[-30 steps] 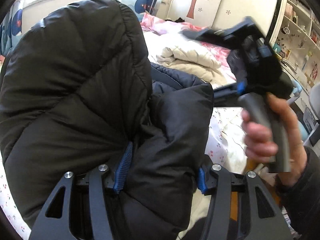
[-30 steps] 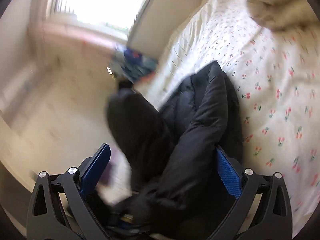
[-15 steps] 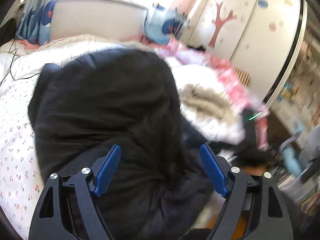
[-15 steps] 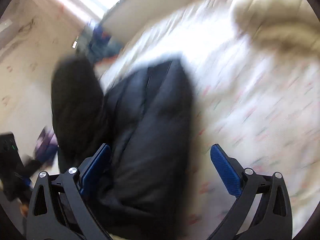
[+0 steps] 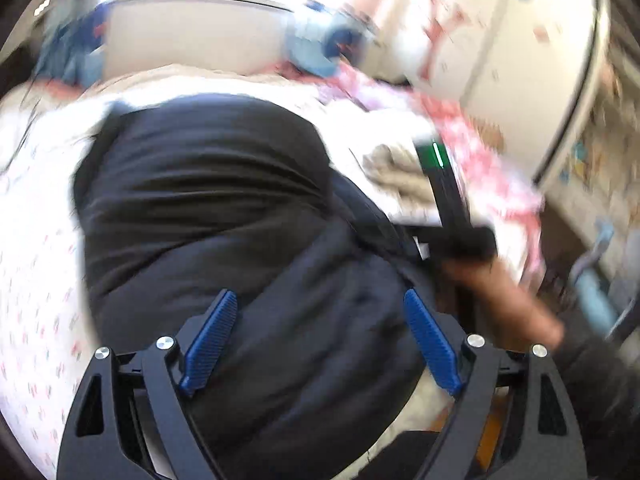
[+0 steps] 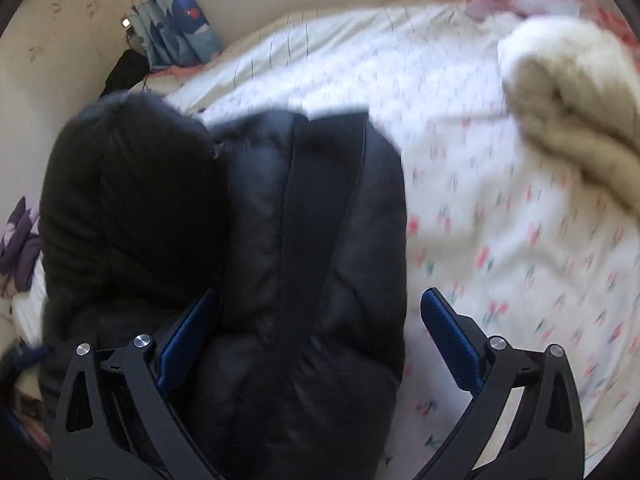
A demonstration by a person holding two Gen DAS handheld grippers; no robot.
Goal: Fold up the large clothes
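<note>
A black puffer jacket [image 5: 224, 216] lies bunched and folded on the bed [image 5: 36, 280]. It also shows in the right wrist view [image 6: 288, 240], with its hood part at the left. My left gripper [image 5: 320, 320] is open just above the jacket, its blue pads apart and holding nothing. My right gripper [image 6: 320, 320] is open over the jacket's near end, its left pad against the fabric. The right gripper's body and the hand holding it show in the left wrist view [image 5: 460, 216].
The bed sheet [image 6: 500, 240] is white with small cherries. A cream blanket [image 6: 572, 92] is heaped at the far right. A headboard [image 5: 192, 32], blue curtains [image 6: 176, 36] and a white wardrobe [image 5: 500, 40] stand beyond the bed.
Both grippers let go of the jacket and opened. The jacket dropped from held up in the air onto the bed, and both grippers now hover over it.
</note>
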